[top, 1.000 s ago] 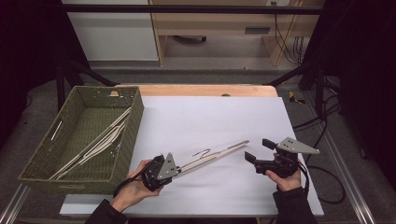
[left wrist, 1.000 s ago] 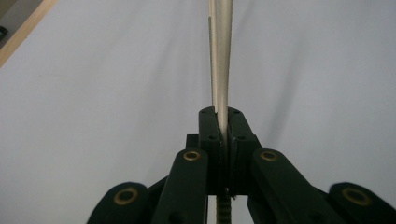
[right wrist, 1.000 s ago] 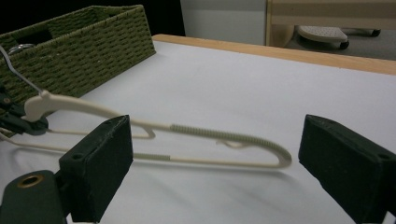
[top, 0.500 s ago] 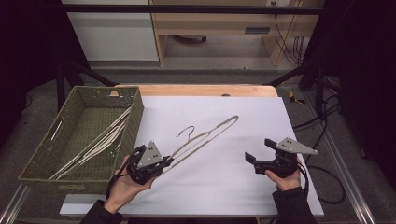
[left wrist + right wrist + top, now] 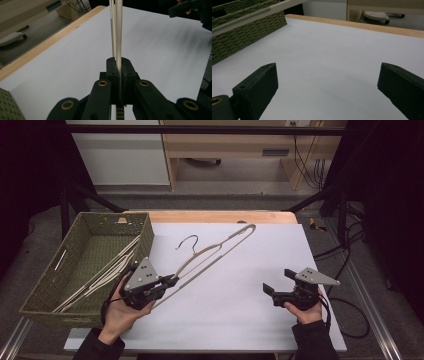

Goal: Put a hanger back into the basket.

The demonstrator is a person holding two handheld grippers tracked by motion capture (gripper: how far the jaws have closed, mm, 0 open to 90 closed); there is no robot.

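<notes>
Holding a cream hanger (image 5: 215,252) by one end, the left gripper (image 5: 170,281) has its jaws pressed together on the thin bars; in the left gripper view the two pale bars (image 5: 117,37) run straight up from between the pads. Hanger is off the white table (image 5: 240,310), slanting from the gripper at near left up toward far centre, hook (image 5: 188,242) dark metal, curled, pointing left. Slim, long, cream-coloured frame with a rounded far corner. Judging by looks: light, stiff, a bit springy, smooth so it could swivel in a one-end pinch; a grip nearer the hook or mid-bar would control it better. Green woven basket (image 5: 87,262) at left already has similar hangers (image 5: 107,272) lying in it. Right gripper (image 5: 274,292) rests at near right, jaws spread wide with nothing between them, having just been opening.
</notes>
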